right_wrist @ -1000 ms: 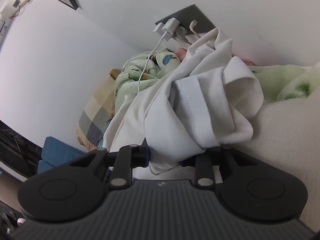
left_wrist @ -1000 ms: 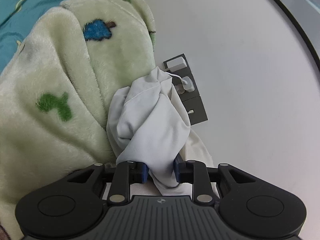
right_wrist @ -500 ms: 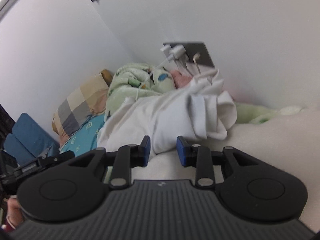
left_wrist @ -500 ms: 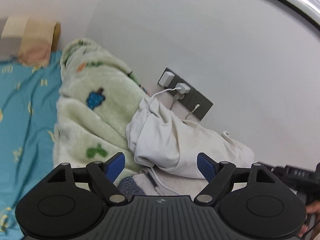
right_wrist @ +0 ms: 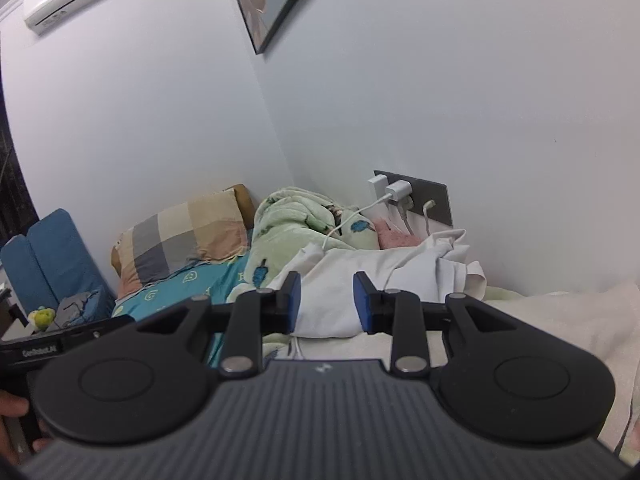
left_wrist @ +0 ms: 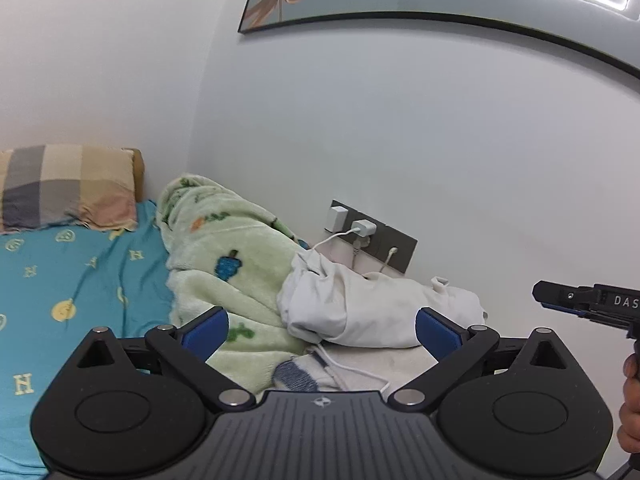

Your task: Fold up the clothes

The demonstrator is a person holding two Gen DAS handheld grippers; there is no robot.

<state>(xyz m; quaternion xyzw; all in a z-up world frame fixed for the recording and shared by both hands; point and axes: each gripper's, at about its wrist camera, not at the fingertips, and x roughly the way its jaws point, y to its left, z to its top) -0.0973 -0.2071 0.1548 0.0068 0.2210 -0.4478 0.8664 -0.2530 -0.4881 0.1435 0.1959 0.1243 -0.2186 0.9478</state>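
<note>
A crumpled white garment (left_wrist: 372, 312) lies bunched on the bed against the wall, below the grey socket panel (left_wrist: 376, 236). It also shows in the right wrist view (right_wrist: 372, 276). My left gripper (left_wrist: 322, 332) is wide open and empty, held back from the garment. My right gripper (right_wrist: 326, 300) is open with a narrower gap and empty, a short way in front of the garment. The right gripper's side shows at the right edge of the left wrist view (left_wrist: 588, 304).
A green fleece blanket (left_wrist: 224, 264) is heaped left of the garment. A checked pillow (left_wrist: 64, 188) and a teal sheet (left_wrist: 72, 280) lie further left. White charger cables (left_wrist: 340, 236) hang from the sockets onto the bed. A cream cover (right_wrist: 560, 320) lies right.
Both grippers have let go of the white garment and pulled back from it. The garment has dropped onto the bed by the wall. Both jaws have opened, the left one wide.
</note>
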